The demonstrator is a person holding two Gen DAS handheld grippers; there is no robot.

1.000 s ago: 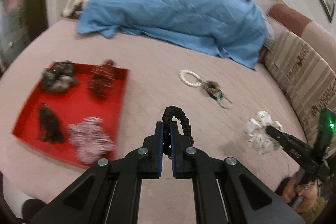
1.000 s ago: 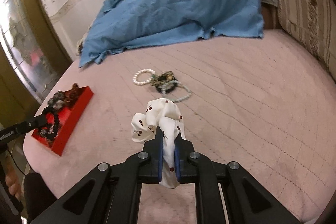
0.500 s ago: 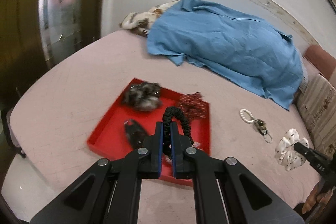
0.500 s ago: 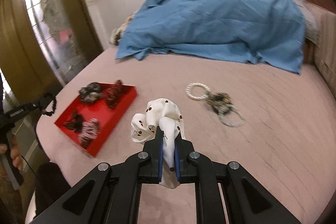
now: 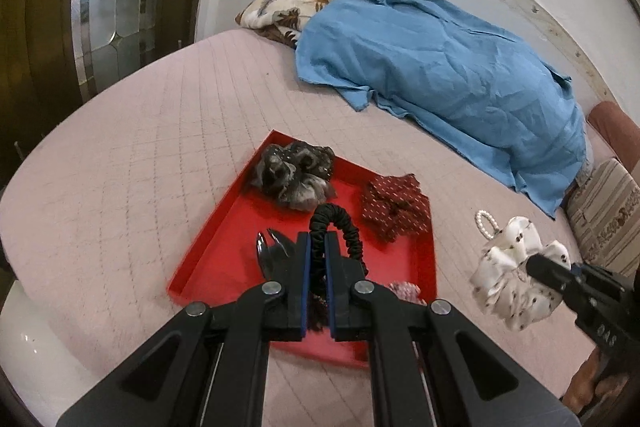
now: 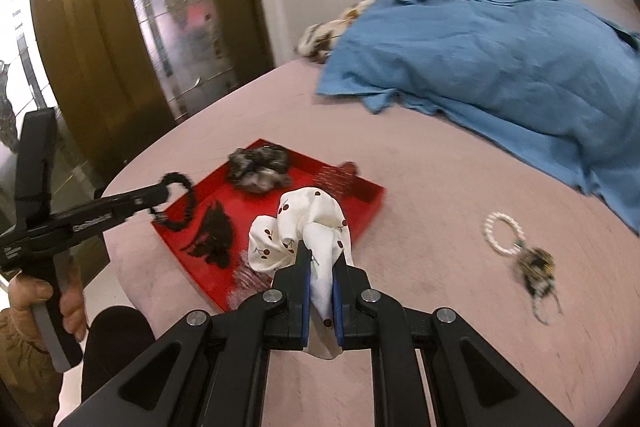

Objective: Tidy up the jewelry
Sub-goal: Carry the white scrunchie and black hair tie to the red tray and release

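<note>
Our left claw [image 5: 317, 241] pinches a black scrunchie [image 5: 340, 227] above the red tray [image 5: 208, 247]; our right claw [image 6: 320, 259] clamps a white scrunchie [image 6: 304, 227].

The right gripper [image 6: 320, 259] is clamping a white satin scrunchie with small red cherries [image 6: 304, 231], which is bunching up past its fingertips. Just beyond it, a shallow red tray [image 6: 368, 205] is lying on the pink quilted bedspread [image 6: 440, 187]. To its left, the left gripper [image 6: 160, 201] is pinching a black ruffled hair tie [image 6: 182, 203] over the tray's near left corner.
</note>
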